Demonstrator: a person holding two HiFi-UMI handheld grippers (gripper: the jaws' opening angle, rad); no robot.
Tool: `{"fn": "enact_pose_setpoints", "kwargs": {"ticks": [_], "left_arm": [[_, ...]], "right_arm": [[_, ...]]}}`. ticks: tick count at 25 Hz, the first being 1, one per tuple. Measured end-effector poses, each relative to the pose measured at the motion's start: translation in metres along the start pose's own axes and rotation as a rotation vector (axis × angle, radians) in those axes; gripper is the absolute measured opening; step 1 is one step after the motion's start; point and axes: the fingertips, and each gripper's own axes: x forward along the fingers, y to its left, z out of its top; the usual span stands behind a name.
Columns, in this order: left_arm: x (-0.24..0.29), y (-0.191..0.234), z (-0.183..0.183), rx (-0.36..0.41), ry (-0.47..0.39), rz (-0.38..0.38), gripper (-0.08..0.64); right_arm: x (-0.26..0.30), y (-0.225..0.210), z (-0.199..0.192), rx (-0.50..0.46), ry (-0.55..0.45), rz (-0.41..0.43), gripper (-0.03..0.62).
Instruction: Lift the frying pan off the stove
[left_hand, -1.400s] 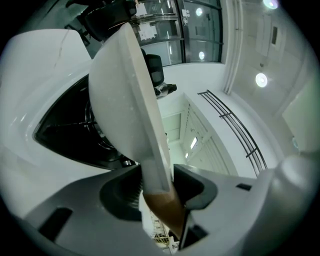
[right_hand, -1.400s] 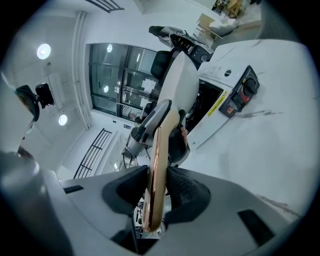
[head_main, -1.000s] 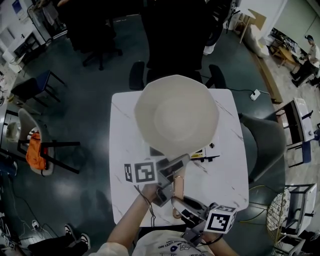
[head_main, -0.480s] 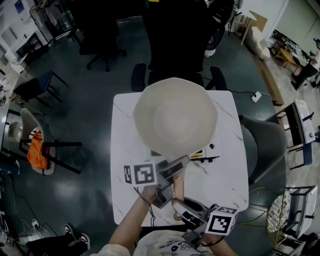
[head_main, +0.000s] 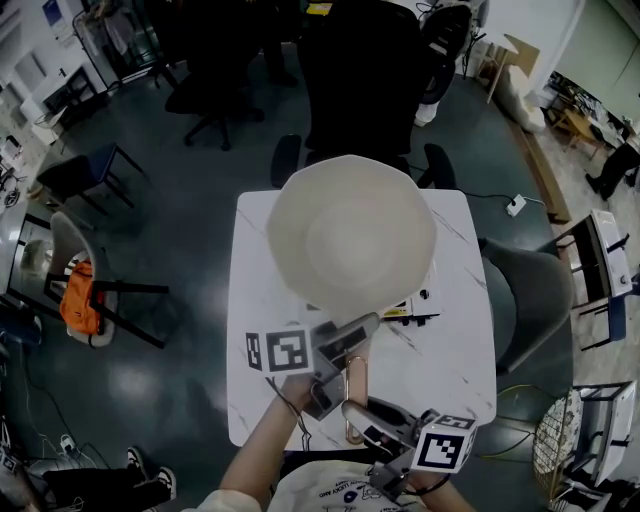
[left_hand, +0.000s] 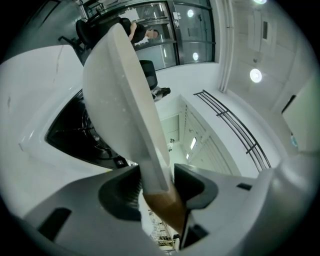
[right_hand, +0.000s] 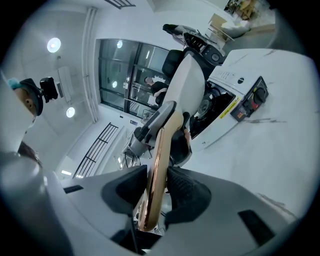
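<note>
A white frying pan hangs in the air over the white table-top stove, covering most of it in the head view. Its copper handle points toward me. My left gripper is shut on the handle's white base by the pan. My right gripper is shut on the handle's copper end. In the left gripper view the pan rises edge-on from the jaws, apart from the stove's black burner. In the right gripper view the handle runs from the jaws up to the pan.
The stove sits on a white marble table. Its front panel with knobs faces me. A grey chair stands at the table's right. Dark chairs stand beyond it. At the left is a chair with an orange bag.
Both grippers stay shut on the handle and the pan holds nearly the same place. The table and room have drifted slightly down and right in the head view.
</note>
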Motion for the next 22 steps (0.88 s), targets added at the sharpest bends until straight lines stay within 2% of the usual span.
{"fn": "enact_pose_setpoints", "kwargs": {"ticks": [5, 11, 22], "left_arm": [[-0.015, -0.017, 0.004, 0.044, -0.023, 0.018, 0.192], [-0.026, -0.033, 0.008, 0.047, -0.035, 0.009, 0.192], [-0.035, -0.033, 0.007, 0.042, -0.060, 0.016, 0.192]], "right_arm": [[-0.001, 0.017, -0.005, -0.015, 0.015, 0.033, 0.132], [-0.002, 0.035, -0.008, -0.034, 0.021, 0.053, 0.132], [-0.002, 0.039, -0.013, -0.036, 0.048, 0.072, 0.132]]}}
